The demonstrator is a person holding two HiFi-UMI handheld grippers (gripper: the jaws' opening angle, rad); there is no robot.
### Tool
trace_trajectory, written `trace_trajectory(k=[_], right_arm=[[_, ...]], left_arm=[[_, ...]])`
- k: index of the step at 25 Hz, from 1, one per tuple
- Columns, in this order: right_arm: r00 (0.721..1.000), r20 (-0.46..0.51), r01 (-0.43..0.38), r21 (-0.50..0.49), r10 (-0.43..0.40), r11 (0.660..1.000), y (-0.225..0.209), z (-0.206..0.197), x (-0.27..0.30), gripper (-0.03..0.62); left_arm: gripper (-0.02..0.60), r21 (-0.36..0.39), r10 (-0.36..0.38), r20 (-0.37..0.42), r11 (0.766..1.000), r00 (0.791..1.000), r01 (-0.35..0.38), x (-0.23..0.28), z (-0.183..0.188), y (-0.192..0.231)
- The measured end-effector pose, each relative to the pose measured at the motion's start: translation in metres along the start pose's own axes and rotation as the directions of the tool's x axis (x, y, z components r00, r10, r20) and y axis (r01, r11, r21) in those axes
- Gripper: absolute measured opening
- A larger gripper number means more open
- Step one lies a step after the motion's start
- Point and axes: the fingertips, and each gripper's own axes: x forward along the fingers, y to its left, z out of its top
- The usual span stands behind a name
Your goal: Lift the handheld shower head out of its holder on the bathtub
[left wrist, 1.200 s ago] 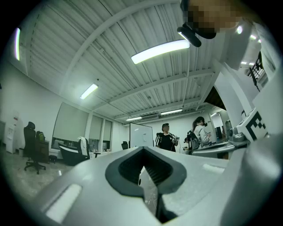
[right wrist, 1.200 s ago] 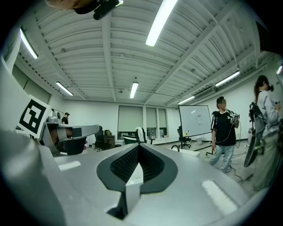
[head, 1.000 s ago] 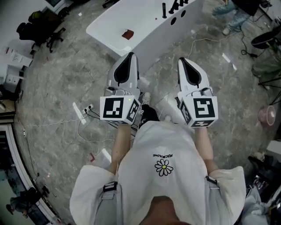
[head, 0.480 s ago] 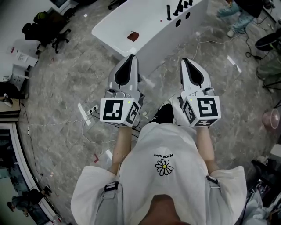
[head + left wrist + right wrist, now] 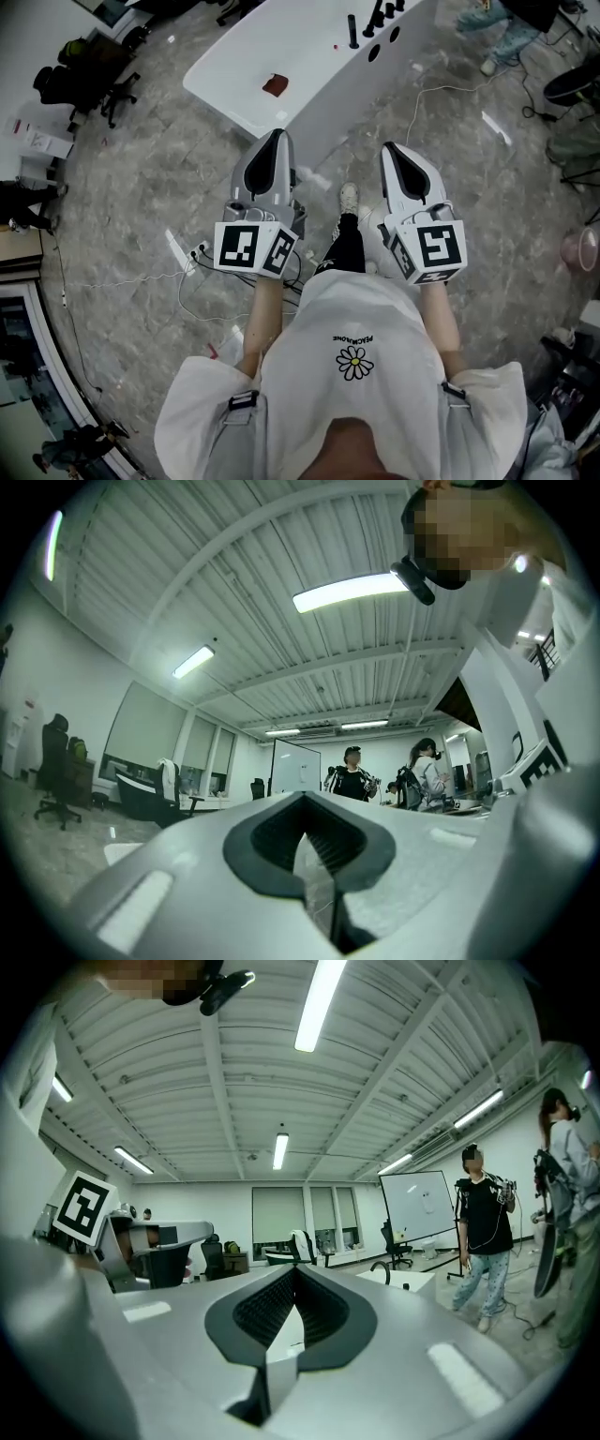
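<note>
The white bathtub (image 5: 319, 84) lies on the floor at the top of the head view, well ahead of both grippers. Black fittings (image 5: 352, 28) stand on its far rim; at this distance I cannot tell which is the handheld shower head. A small red-brown thing (image 5: 275, 84) lies inside the tub. My left gripper (image 5: 278, 135) and right gripper (image 5: 388, 147) are held side by side at waist height, pointing toward the tub, both shut on nothing. In the right gripper view a black curved fitting (image 5: 381, 1268) shows past the right gripper (image 5: 295, 1270). The left gripper (image 5: 303, 799) faces the room.
Cables and a power strip (image 5: 178, 249) lie on the marble floor left of my legs. Office chairs (image 5: 89, 70) stand at the upper left, and a pink bucket (image 5: 572, 248) at the right edge. A person (image 5: 483, 1232) stands beside a whiteboard (image 5: 419, 1204).
The person's black-trousered leg and white shoe have stepped forward between the grippers. The tub has shifted slightly in view. Both grippers stay shut and side by side.
</note>
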Motion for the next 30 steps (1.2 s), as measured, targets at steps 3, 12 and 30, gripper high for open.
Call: trace_trajectory(k=[3, 12, 30], right_arm=[[1.0, 0.003, 0.003, -0.016, -0.003, 1.0, -0.02, 0.0, 0.032, 0.023], [0.996, -0.059, -0.07, -0.116, 0.063, 0.991, -0.079, 0.024, 0.19, 0.058], [0.993, -0.115, -0.039, -0.001, 0.038, 0.999, -0.135, -0.009, 0.371, 0.101]], left_arm=[[0.0, -0.028, -0.009, -0.007, 1.0, 1.0, 0.009, 0.038, -0.015, 0.019], [0.0, -0.096, 0.008, 0.051, 0.995, 0.999, -0.003, 0.17, -0.032, 0.111], [0.0, -0.102, 0.135, -0.059, 0.985, 0.989, -0.141, 0.293, -0.08, 0.252]])
